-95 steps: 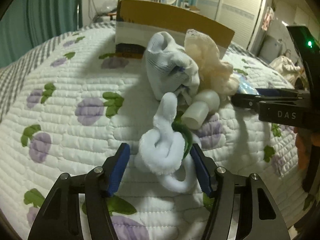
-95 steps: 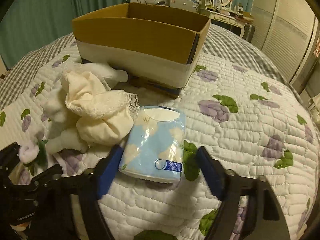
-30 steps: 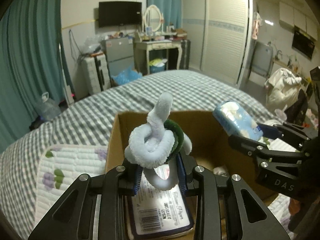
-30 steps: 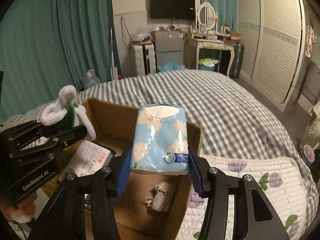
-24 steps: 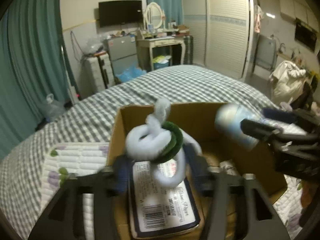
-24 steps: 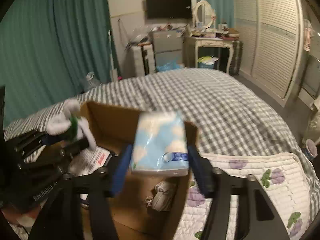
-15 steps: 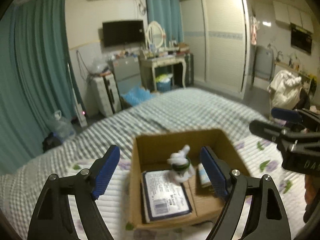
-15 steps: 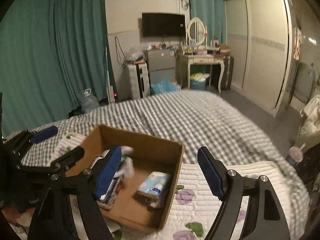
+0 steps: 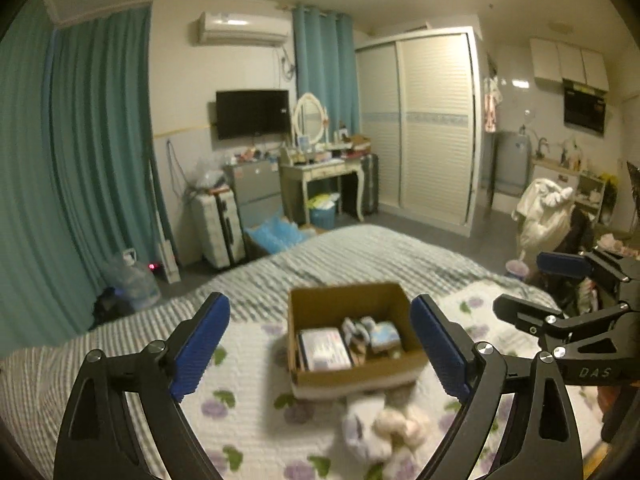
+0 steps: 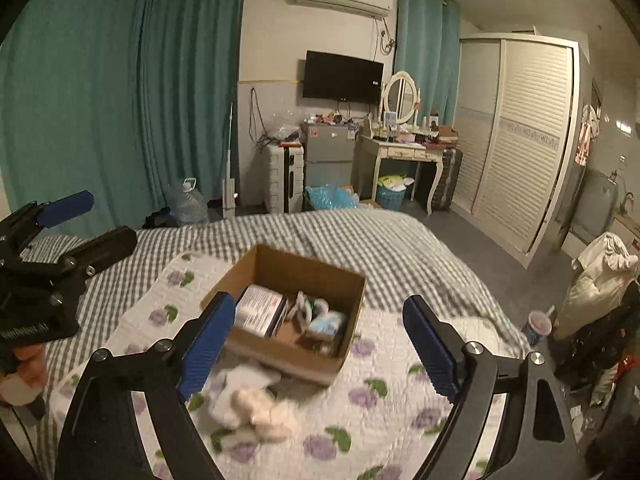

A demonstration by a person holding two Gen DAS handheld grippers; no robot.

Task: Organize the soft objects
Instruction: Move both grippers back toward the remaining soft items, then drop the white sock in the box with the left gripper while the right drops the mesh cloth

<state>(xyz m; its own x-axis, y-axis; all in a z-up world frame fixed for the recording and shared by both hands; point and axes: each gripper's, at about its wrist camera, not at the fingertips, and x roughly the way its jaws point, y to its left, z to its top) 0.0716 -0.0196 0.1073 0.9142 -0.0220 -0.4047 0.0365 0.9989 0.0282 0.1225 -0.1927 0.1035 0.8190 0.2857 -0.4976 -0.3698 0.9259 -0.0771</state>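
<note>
The box (image 9: 352,372) is matt brown cardboard on a quilted cloth bedspread (image 9: 248,412). Soft fabric bundles (image 10: 256,408) lie beside it. Ribbed blue pads (image 10: 208,340) line matt black plastic fingers.

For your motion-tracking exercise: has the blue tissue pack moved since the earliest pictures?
Yes. The blue tissue pack went from the quilt into the cardboard box.

At frame centre a cardboard box (image 10: 292,312) sits on the bed (image 10: 400,248), holding a tissue pack (image 10: 329,323). Soft items (image 10: 252,404) lie below it. The right gripper (image 10: 316,350), empty, has just been opening.
</note>
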